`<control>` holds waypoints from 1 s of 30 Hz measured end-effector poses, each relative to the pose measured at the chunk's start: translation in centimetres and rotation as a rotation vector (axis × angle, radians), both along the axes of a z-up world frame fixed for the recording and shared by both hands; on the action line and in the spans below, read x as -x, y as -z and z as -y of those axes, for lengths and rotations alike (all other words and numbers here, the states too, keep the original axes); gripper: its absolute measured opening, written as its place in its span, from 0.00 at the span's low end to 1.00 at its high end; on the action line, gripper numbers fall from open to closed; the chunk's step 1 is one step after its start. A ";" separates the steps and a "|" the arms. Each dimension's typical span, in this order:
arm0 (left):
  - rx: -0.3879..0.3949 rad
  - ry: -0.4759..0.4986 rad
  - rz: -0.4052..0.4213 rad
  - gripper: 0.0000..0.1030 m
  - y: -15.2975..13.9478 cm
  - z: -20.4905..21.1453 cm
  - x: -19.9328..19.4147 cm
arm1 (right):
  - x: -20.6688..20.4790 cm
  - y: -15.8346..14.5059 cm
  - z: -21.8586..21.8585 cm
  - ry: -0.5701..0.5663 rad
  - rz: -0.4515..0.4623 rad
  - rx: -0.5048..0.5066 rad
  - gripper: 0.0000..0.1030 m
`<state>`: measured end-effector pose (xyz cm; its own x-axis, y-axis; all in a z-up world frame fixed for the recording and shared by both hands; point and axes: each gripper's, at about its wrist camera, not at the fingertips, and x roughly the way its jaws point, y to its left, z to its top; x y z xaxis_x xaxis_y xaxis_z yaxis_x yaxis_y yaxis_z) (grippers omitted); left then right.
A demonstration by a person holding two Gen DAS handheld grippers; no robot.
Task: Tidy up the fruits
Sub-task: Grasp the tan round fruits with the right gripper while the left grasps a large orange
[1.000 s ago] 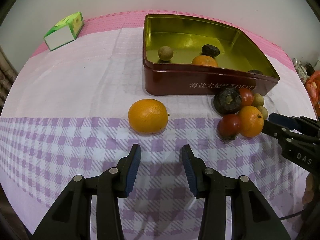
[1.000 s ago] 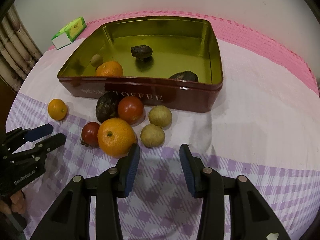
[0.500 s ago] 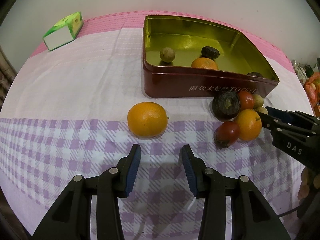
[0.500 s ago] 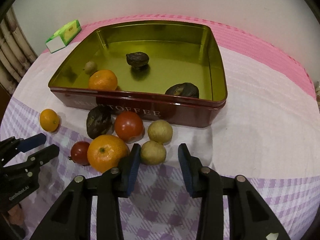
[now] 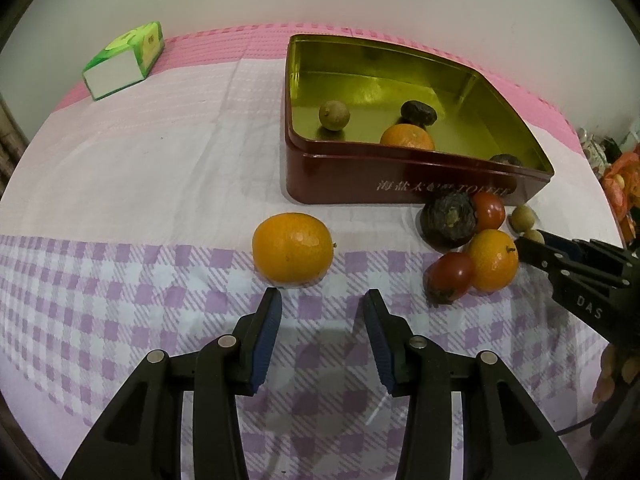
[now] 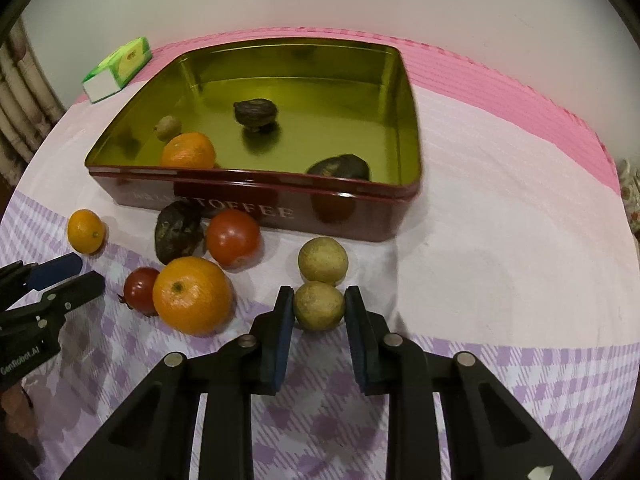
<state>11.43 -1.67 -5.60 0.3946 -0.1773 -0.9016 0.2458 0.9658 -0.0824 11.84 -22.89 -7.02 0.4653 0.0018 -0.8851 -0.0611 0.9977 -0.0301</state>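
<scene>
My right gripper (image 6: 319,299) is shut on a small yellowish round fruit (image 6: 319,311) lying on the cloth in front of the dark red tin (image 6: 360,216). A second yellowish fruit (image 6: 323,260) touches it from behind. To its left lie a large orange (image 6: 192,294), two tomatoes (image 6: 233,237) and a dark wrinkled fruit (image 6: 178,230). My left gripper (image 5: 322,296) stands open just short of a lone orange (image 5: 293,247), with nothing between its fingers. Inside the tin are an orange (image 6: 188,151), two dark fruits (image 6: 255,112) and a small greenish one (image 6: 168,127).
A green and white box (image 5: 124,60) lies at the back left on the pink cloth. A wall runs close behind the tin. The checked cloth (image 5: 120,300) covers the table in front of both grippers. Cluttered objects (image 5: 618,184) sit at the far right edge.
My right gripper moved forward around the nearer yellowish fruit and its jaws closed onto it. The left gripper and the lone orange kept their places.
</scene>
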 end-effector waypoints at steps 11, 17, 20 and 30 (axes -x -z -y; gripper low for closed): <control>-0.025 -0.014 0.013 0.43 0.2 0.3 -1.3 | 0.6 -0.1 1.0 0.011 0.009 -0.032 0.23; -0.018 -0.023 0.019 0.43 0.2 -0.1 -1.7 | 0.4 -0.1 0.7 0.011 0.012 -0.024 0.24; -0.022 -0.036 0.022 0.43 0.3 -0.2 -2.3 | 0.4 -0.1 0.7 0.012 0.012 -0.026 0.24; -0.063 -0.049 0.043 0.43 0.6 -0.1 -3.9 | 0.5 -0.1 0.6 0.013 0.011 -0.025 0.24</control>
<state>15.29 -1.58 -6.21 0.4402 -0.1002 -0.8923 0.2001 0.9797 -0.0112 11.36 -23.54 -6.94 0.4752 0.0175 -0.8797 -0.0478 0.9988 -0.0059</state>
